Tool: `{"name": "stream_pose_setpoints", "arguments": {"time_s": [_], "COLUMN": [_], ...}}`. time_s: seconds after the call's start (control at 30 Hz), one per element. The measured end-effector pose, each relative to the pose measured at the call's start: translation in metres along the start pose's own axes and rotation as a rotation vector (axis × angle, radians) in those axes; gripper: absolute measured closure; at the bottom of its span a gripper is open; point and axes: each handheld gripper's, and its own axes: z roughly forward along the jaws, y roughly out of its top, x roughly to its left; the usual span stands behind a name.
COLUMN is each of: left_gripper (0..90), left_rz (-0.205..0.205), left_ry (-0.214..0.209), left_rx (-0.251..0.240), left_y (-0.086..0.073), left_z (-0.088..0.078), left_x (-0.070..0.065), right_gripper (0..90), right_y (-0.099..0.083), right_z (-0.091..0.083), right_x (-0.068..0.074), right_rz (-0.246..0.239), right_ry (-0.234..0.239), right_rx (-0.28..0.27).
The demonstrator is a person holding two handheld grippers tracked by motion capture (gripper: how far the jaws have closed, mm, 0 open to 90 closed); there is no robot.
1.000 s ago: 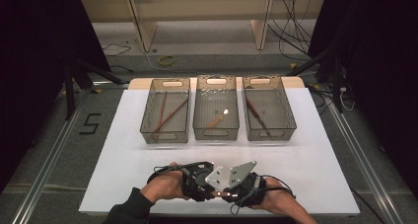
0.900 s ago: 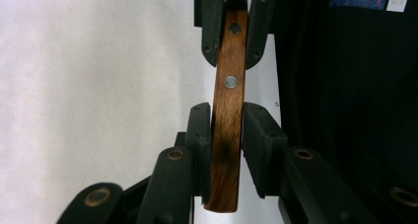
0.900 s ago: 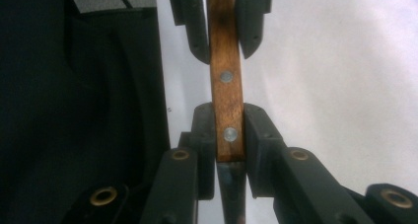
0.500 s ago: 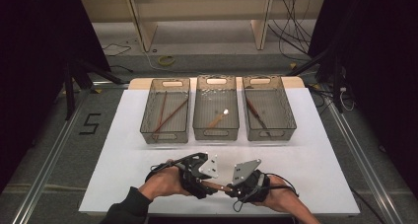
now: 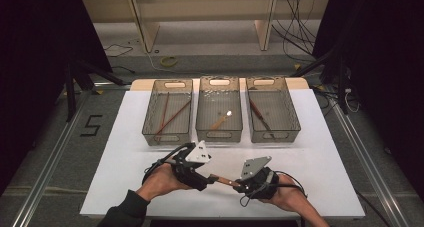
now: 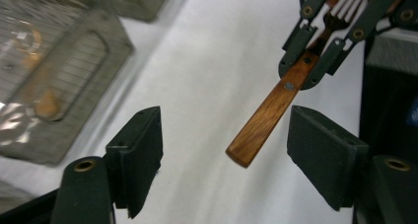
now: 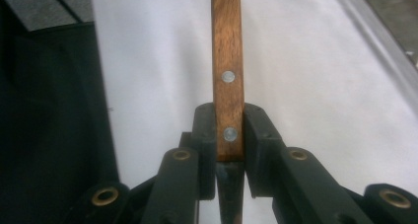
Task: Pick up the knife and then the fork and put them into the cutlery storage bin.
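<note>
Clamping the wooden-handled fork (image 7: 227,61), the right gripper (image 5: 248,183) offered its handle between the left gripper's (image 6: 224,150) wide-open jaws, so handover remained unfinished, binning seemingly ahead.

**2 grippers face each other, low over the table**

The left gripper (image 5: 200,174) has its jaws spread wide apart. The right gripper (image 5: 239,184) has its jaws clamped tight on a wooden-handled fork (image 7: 227,61). Both hands come in from the near edge.
</note>
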Motion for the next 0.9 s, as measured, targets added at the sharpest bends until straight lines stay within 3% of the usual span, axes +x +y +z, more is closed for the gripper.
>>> {"name": "stream_pose_setpoints", "arguments": {"time_s": [0.13,0.3,0.53,0.7,0.9], "left_gripper": [27.8,25.3,22.6,21.4,21.4], "left_rz": [-0.067,-0.150,-0.248,-0.295,-0.350], "left_ry": [0.025,0.066,0.101,0.123,0.118], "left_rx": [-0.077,-0.136,-0.186,-0.203,-0.220], "left_y": [-0.007,-0.020,-0.043,-0.059,-0.071], "left_z": [-0.009,-0.017,-0.020,-0.020,-0.020], "left_x": [0.006,0.013,0.022,0.027,0.031], "right_gripper": [78.0,78.0,78.0,78.0,78.0], "right_y": [-0.002,-0.005,-0.007,-0.004,0.001], "right_z": [-0.004,-0.012,-0.028,-0.040,-0.054], "right_x": [-0.007,-0.020,-0.044,-0.064,-0.087], "right_rz": [0.026,0.086,0.177,0.227,0.286], "right_ry": [-0.028,-0.069,-0.136,-0.186,-0.222], "right_rx": [-0.016,-0.044,-0.112,-0.154,-0.195]}}
